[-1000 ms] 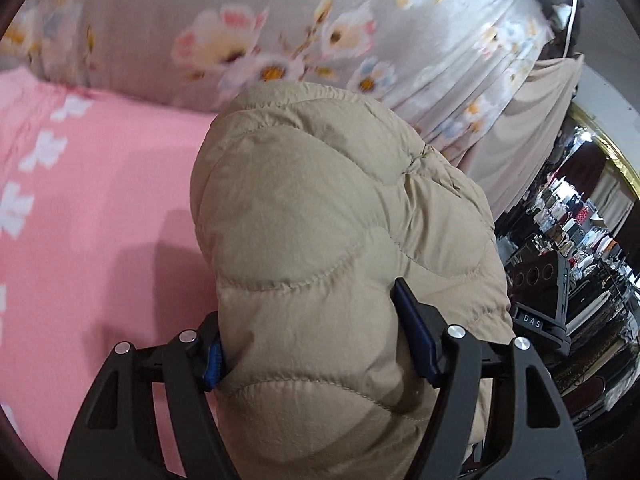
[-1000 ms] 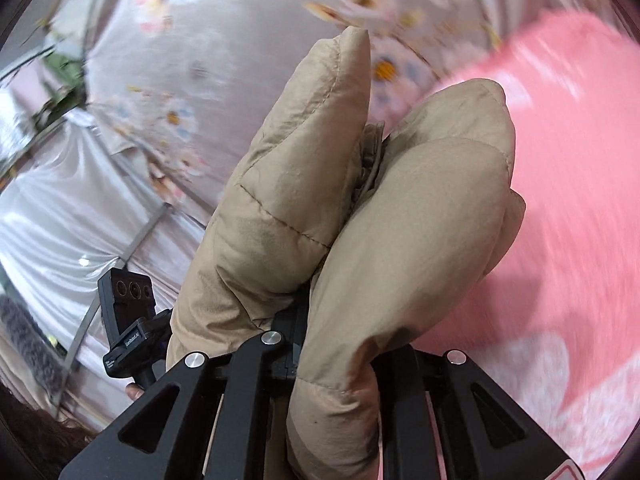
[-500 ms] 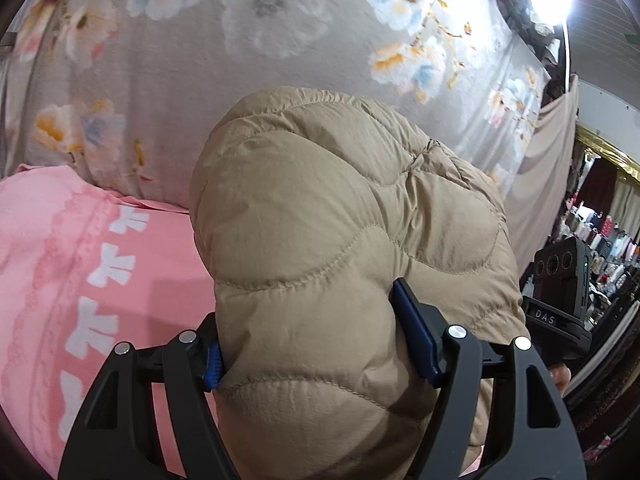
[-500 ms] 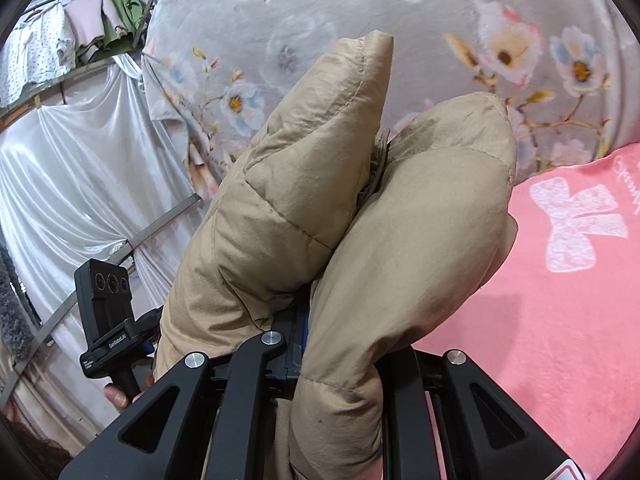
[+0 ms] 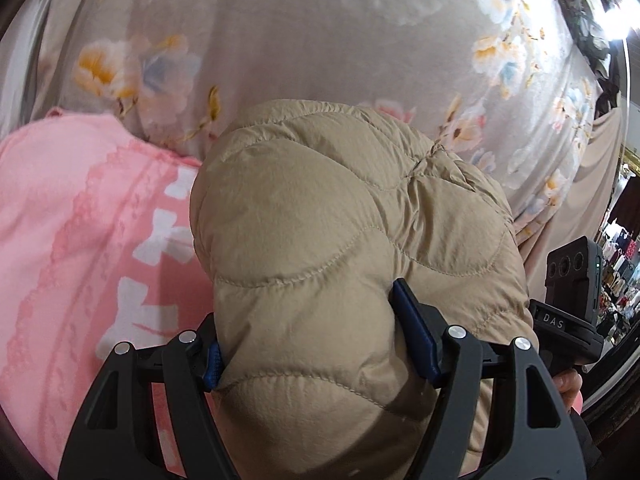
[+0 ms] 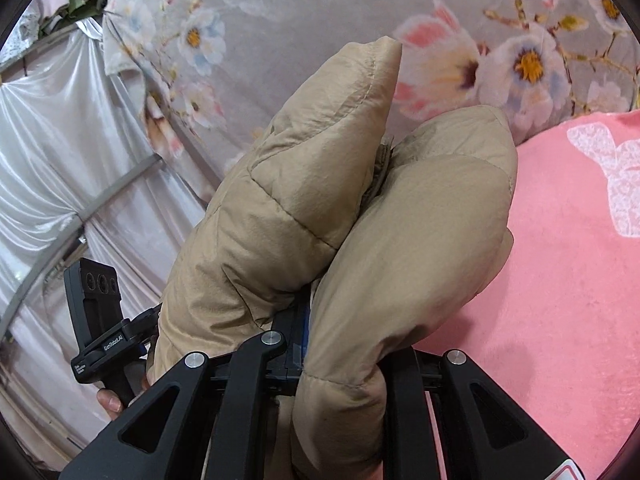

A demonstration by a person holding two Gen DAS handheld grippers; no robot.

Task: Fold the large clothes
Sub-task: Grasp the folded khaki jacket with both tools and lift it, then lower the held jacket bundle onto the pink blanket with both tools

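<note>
A beige quilted puffer jacket [image 5: 320, 248] fills the middle of the left wrist view. My left gripper [image 5: 320, 344] is shut on a thick puffed fold of it, lifted above the pink blanket [image 5: 80, 240]. In the right wrist view the same jacket [image 6: 320, 220] bulges up in two padded lobes. My right gripper [image 6: 344, 344] is shut on it, and its fingertips are hidden by the fabric. Each view shows the other hand-held gripper beside the jacket, in the left wrist view [image 5: 568, 304] and in the right wrist view [image 6: 100, 320].
A grey floral cloth [image 5: 320, 40] hangs behind the pink blanket [image 6: 560, 280]. White satin drapes and a metal rail [image 6: 60, 160] are at the left in the right wrist view. Shelves of goods [image 5: 616, 280] show at the far right in the left wrist view.
Both grippers have lifted and tilted up with the jacket held; the floral backdrop now fills more of each view and the pink blanket has dropped lower. The grips are unchanged.
</note>
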